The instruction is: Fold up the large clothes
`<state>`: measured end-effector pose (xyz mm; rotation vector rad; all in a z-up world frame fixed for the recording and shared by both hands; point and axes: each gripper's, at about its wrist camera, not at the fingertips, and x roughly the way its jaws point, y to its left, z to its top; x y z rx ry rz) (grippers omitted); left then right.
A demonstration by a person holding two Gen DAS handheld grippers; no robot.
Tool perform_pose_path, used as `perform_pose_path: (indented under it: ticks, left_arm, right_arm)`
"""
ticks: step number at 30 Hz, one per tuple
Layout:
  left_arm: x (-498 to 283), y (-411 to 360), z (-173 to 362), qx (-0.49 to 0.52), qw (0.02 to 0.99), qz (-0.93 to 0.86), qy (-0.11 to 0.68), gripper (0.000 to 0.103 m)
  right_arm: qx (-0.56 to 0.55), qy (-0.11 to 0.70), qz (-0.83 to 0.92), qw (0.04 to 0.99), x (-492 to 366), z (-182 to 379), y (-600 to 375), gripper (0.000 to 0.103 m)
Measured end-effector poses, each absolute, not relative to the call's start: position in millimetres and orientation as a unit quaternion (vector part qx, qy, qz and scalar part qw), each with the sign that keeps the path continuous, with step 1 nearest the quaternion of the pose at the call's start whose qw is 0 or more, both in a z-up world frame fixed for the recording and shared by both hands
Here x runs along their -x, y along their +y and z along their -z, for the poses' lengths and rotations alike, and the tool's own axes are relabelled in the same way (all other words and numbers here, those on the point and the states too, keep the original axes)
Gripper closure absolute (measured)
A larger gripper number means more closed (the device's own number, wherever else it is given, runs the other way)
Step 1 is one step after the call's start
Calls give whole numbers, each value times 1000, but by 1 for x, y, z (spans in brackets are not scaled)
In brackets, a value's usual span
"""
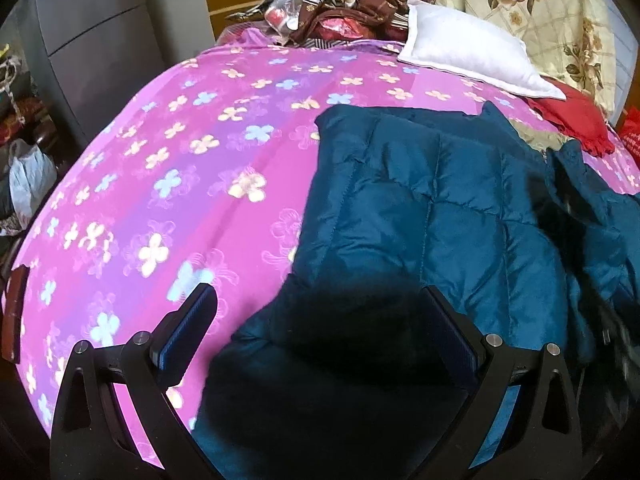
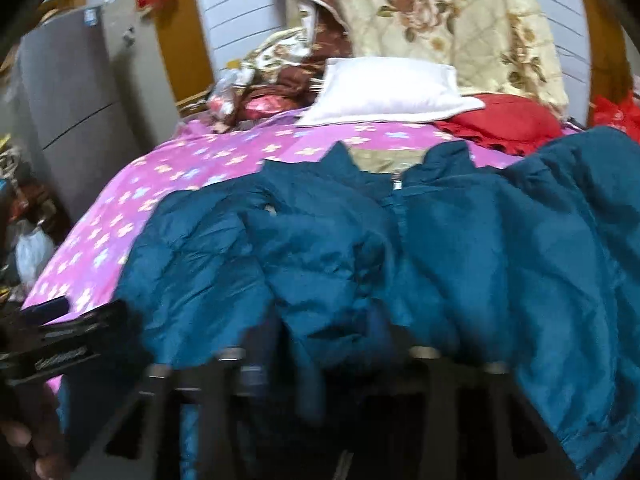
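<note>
Home bedroom: bed (image 1: 180, 184), pillow (image 1: 468, 54)

Teal quilted jacket (image 1: 440, 208); pink-purple bedsheet (image 1: 168, 168) with cream and pale-blue flowers; white pillow (image 1: 464, 56); red cloth (image 1: 568, 116); cream quilt (image 2: 452, 20) with brown roses; black grippers with blue pads.

One teal jacket (image 1: 432, 208), one white pillow (image 1: 464, 56), one red cushion (image 2: 500, 120) — two grippers.

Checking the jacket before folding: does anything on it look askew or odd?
Yes: the jacket lies rumpled, its left half bunched into folds and its right side hanging over the bed edge. Nothing looks torn or spilled.
</note>
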<state>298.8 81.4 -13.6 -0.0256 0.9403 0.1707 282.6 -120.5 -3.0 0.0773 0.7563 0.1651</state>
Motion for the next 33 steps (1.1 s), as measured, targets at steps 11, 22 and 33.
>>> perform_pose_path:
  ticks: [11, 22, 33]
  left_arm:
    - [-291, 43, -15, 68, 916, 41, 393, 2]
    - [-300, 9, -29, 126, 917, 129, 355, 2]
    - [-333, -24, 3, 120, 877, 187, 426, 3]
  right_arm:
    - [20, 446, 17, 895, -193, -7, -183, 12]
    - [26, 465, 10, 885, -191, 40, -189, 0]
    - [33, 463, 10, 886, -191, 40, -188, 0]
